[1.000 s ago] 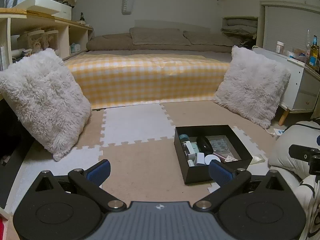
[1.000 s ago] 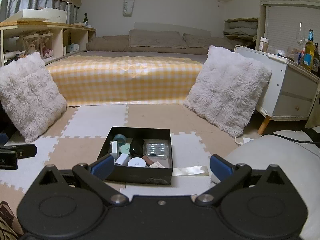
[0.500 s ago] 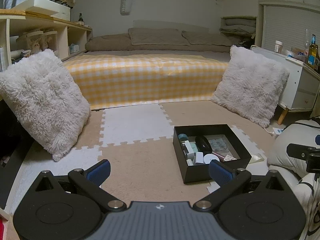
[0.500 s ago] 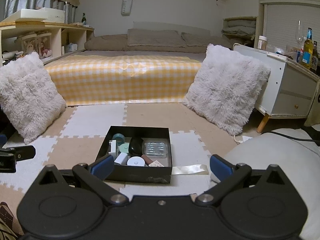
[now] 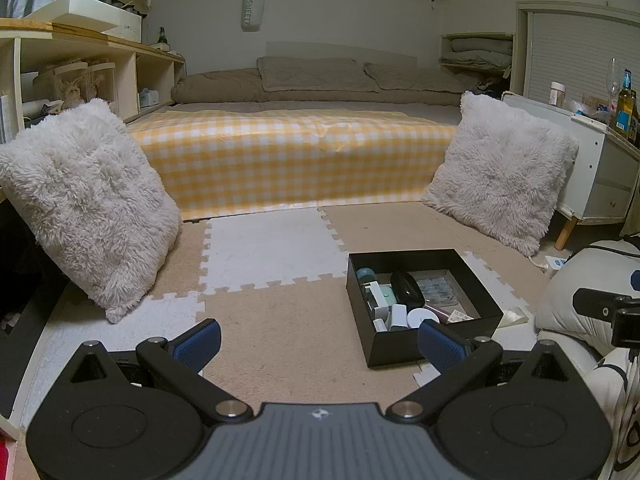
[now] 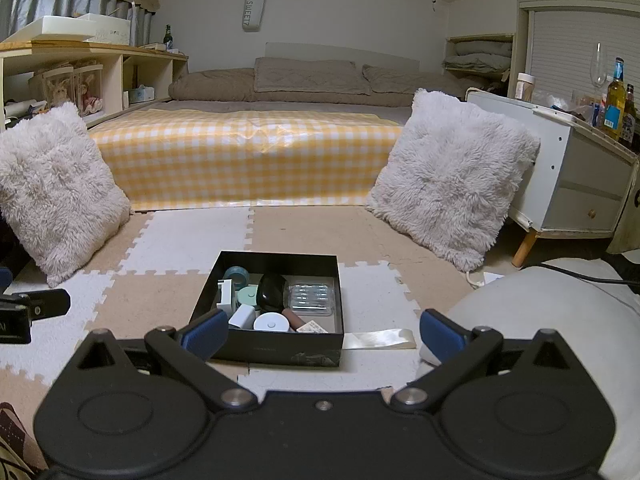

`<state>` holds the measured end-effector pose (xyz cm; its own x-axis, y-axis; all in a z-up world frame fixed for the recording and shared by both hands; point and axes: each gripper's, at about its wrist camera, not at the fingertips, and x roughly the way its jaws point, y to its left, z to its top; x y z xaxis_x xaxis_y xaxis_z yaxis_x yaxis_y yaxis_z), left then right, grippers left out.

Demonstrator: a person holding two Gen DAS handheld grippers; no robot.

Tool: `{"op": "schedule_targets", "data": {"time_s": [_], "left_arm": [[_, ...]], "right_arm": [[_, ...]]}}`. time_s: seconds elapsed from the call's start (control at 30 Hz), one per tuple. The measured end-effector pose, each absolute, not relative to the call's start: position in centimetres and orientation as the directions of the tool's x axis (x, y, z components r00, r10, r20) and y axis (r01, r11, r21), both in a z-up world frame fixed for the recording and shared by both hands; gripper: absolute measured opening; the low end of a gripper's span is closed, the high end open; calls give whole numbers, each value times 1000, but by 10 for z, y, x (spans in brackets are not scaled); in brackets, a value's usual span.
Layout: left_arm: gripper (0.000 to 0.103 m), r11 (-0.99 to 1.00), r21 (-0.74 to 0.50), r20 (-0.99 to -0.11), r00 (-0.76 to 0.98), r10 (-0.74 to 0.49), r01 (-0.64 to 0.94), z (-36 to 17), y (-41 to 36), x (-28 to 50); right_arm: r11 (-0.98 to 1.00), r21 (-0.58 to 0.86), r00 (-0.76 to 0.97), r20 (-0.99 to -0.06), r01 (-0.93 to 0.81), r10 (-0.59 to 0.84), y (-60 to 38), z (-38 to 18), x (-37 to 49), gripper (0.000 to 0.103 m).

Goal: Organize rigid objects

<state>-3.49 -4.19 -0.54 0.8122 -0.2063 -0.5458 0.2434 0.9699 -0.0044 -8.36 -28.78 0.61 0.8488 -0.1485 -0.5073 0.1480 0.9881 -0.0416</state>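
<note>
A black open box (image 5: 408, 346) (image 6: 276, 345) sits on the foam floor mat, holding several small items: a black oval case (image 5: 407, 289) (image 6: 273, 292), a clear plastic case (image 6: 311, 296), a white round lid (image 6: 271, 322), a teal tape roll (image 6: 236, 274) and white pieces. My left gripper (image 5: 318, 342) is open and empty, with the box ahead to its right. My right gripper (image 6: 322, 332) is open and empty, just short of the box's near wall. Part of the right gripper's body (image 5: 604, 310) shows in the left wrist view.
Two fluffy white cushions (image 5: 86, 204) (image 6: 452, 178) lean at either side of a yellow checked bed (image 6: 244, 160). A white cabinet with bottles (image 6: 580, 176) stands at the right, shelves (image 5: 60, 76) at the left. A cream ribbon strip (image 6: 380, 338) lies beside the box.
Both views have drifted very slightly; the box sits a touch lower and closer in the right wrist view. Both grippers have stayed open.
</note>
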Motion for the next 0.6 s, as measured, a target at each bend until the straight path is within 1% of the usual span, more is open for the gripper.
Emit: {"op": "schedule_targets", "data": {"time_s": [0.6], "left_arm": [[103,970,-5,-545,812,-206,243,-5,-42,-35]], "right_arm": [[989,-38,851,-505,146,-145,-288,6,-84,103]]}}
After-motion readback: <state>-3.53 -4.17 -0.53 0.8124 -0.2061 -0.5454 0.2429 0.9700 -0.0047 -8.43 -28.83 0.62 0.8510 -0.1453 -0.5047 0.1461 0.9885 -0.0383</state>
